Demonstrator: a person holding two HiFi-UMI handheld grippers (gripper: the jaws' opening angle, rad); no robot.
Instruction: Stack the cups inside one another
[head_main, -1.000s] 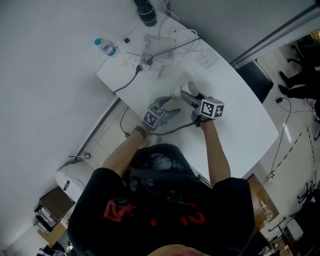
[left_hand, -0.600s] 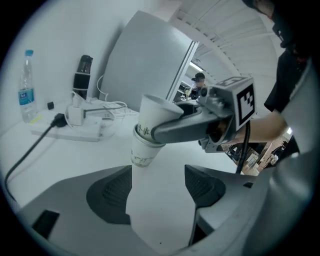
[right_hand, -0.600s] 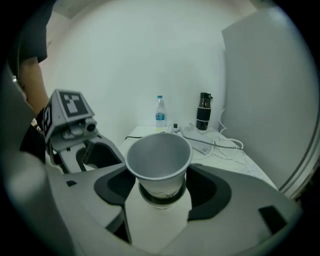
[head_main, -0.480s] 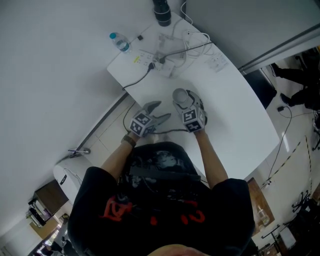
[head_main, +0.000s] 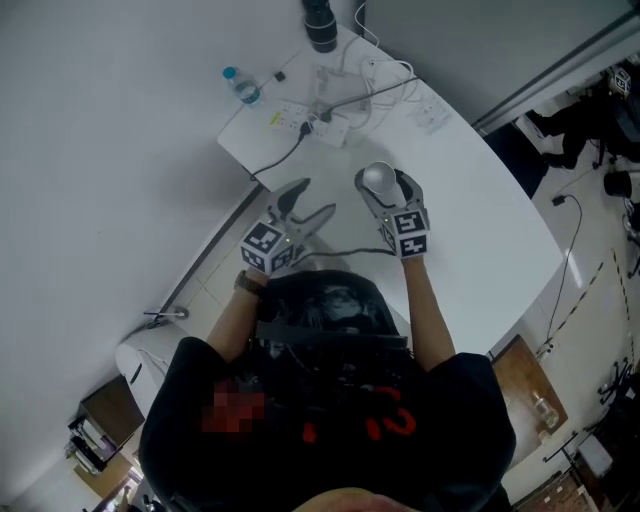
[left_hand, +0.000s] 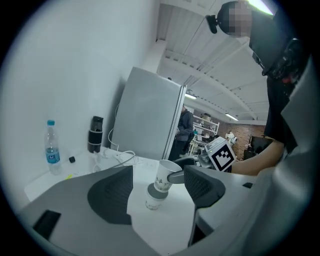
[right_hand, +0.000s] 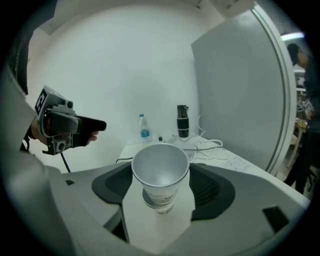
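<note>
left gripper (head_main: 308, 205): jaws apart, nothing between them; raised off the table at 9 o'clock of the cups.
right gripper (right_hand: 161, 180): jaws opening, pads look to touch the upper cup's rim on both sides.
upper cup (right_hand: 160, 172): mouth up, set into the lower one but leaning, not fully seated.
lower cup (left_hand: 151, 201): standing on the white table (head_main: 480, 250), at 12 o'clock from the person.
risk, release: the leaning cup may tip out once the pads let go.
risk, withdrawal: a pad catching the rim could drag the light pair over.
far clutter: bottle (head_main: 241, 84) and cables (head_main: 345, 100) at 11 o'clock, well apart.
</note>
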